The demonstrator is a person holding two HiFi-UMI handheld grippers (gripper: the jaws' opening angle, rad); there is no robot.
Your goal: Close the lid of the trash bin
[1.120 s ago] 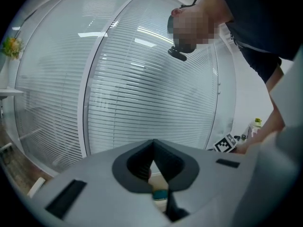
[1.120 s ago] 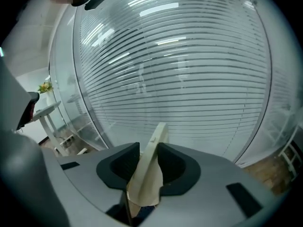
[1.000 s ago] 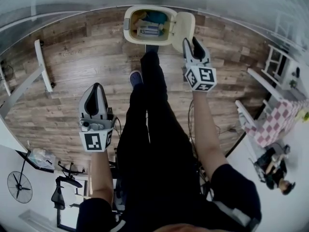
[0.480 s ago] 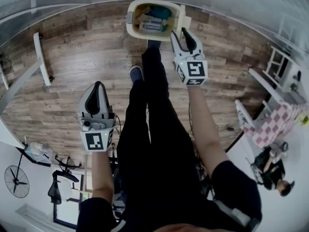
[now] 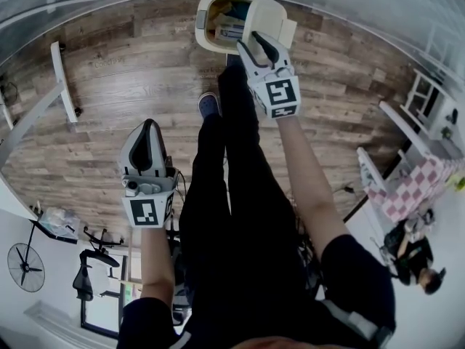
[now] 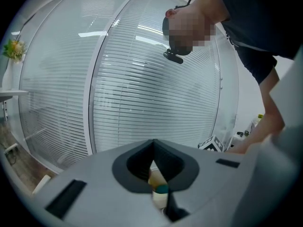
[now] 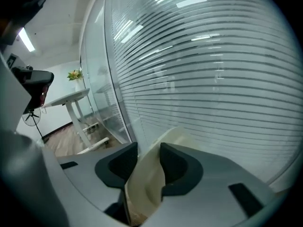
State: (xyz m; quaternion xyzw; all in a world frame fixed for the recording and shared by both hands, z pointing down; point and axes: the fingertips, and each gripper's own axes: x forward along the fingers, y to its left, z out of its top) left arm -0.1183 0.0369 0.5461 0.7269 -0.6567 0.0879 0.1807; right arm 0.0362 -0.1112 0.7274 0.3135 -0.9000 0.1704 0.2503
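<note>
**A:** Starting at the left, what is the left gripper (image 5: 148, 128) doing?

**B:** The head view shows it over the wooden floor (image 5: 87, 86), beside the person's legs (image 5: 232, 180) and well apart from the trash bin (image 5: 203, 22). Its own view adds what the head view cannot: the jaw tips meet with nothing between them, and they face window blinds (image 6: 156, 89).

**A:** And the bin?

**B:** It stands at the top middle of the head view, just past the person's feet. Its lid (image 5: 270, 14) is tipped up over the right part of the opening. Rubbish shows in the left part.

**A:** Is the right gripper (image 5: 256, 43) on the lid?

**B:** The head view only shows its fingers reaching onto the lid's near edge. The right gripper view shows the rest. The cream lid stands edge-on between the two jaws at a middling width. It fills the gap, and no space shows between it and either pad. That view also takes in a white desk (image 7: 71, 98) at the left.

**A:** What has changed from a second ago?

**B:** Then the lid lay swung fully open to the bin's right, and the right gripper was short of it with nothing in the jaws. Its jaws have just been opening, and it has moved left onto the lid. The left gripper has kept its place.
</note>
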